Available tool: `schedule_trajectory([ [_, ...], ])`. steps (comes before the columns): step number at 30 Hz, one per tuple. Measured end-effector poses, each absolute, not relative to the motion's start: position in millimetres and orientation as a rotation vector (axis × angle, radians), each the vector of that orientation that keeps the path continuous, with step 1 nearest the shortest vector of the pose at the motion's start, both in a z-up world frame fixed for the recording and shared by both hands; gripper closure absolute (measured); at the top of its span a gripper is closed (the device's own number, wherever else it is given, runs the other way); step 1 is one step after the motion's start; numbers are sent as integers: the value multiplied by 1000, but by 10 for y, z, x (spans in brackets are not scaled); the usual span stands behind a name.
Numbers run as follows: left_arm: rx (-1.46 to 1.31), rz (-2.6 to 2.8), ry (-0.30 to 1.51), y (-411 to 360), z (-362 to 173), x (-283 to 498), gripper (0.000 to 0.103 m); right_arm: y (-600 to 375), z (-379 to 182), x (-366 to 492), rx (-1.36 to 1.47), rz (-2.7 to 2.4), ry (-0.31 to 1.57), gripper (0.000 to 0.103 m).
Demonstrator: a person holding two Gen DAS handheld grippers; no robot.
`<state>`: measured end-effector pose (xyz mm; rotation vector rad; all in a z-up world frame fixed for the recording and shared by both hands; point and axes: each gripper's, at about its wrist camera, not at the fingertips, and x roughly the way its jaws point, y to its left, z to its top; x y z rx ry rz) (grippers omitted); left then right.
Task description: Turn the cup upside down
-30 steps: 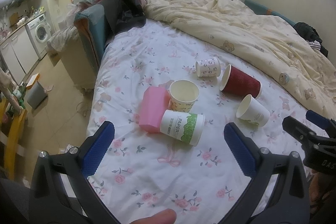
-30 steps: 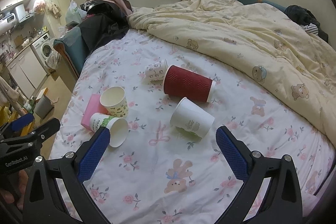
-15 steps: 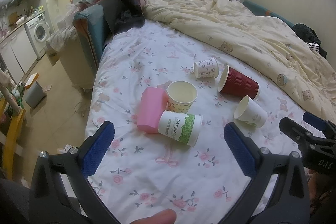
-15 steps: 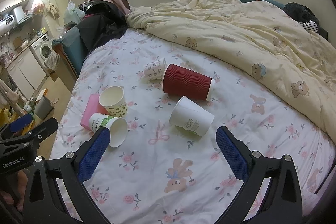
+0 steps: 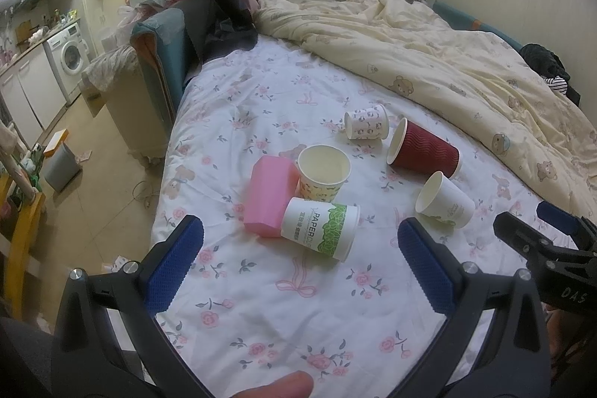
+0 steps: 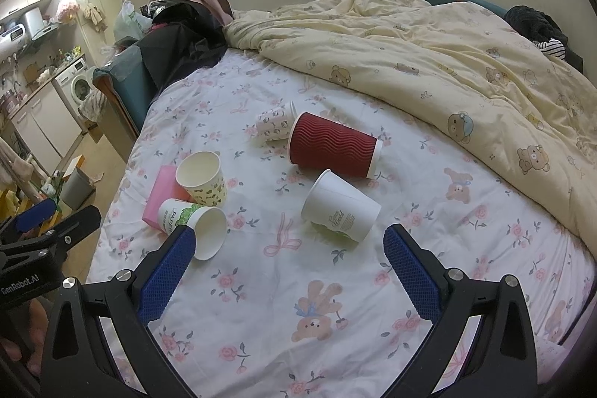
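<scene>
Several paper cups lie on the floral bedsheet [image 5: 261,286]. A yellow-patterned cup [image 5: 324,172] [image 6: 203,178] stands upright, mouth up. A green-and-white cup [image 5: 321,228] [image 6: 194,224] lies on its side in front of it. A red ribbed cup [image 5: 423,152] [image 6: 334,146], a white cup [image 5: 444,200] [image 6: 341,207] and a small patterned cup [image 5: 366,122] [image 6: 274,124] lie on their sides. My left gripper [image 5: 300,271] is open and empty, short of the cups. My right gripper [image 6: 289,267] is open and empty, near the white cup.
A pink box [image 5: 268,194] [image 6: 164,191] lies against the upright cup. A cream bear-print duvet [image 5: 447,55] [image 6: 447,62] covers the bed's far and right side. Dark clothes [image 5: 220,13] are piled at the headboard. The bed edge drops to the floor [image 5: 112,174] on the left.
Both grippers have drawn back slightly from the cups, so the cups sit a little farther away in both views. Nothing on the bed has moved.
</scene>
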<state>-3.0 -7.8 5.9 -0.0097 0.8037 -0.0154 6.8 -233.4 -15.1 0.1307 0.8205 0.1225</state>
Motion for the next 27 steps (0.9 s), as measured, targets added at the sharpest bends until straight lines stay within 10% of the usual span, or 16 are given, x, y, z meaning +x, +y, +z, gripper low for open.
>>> schedule_trajectory([
  [27, -132, 87, 941, 368, -128, 236, 0, -2009, -234, 428, 56, 314, 958, 0],
])
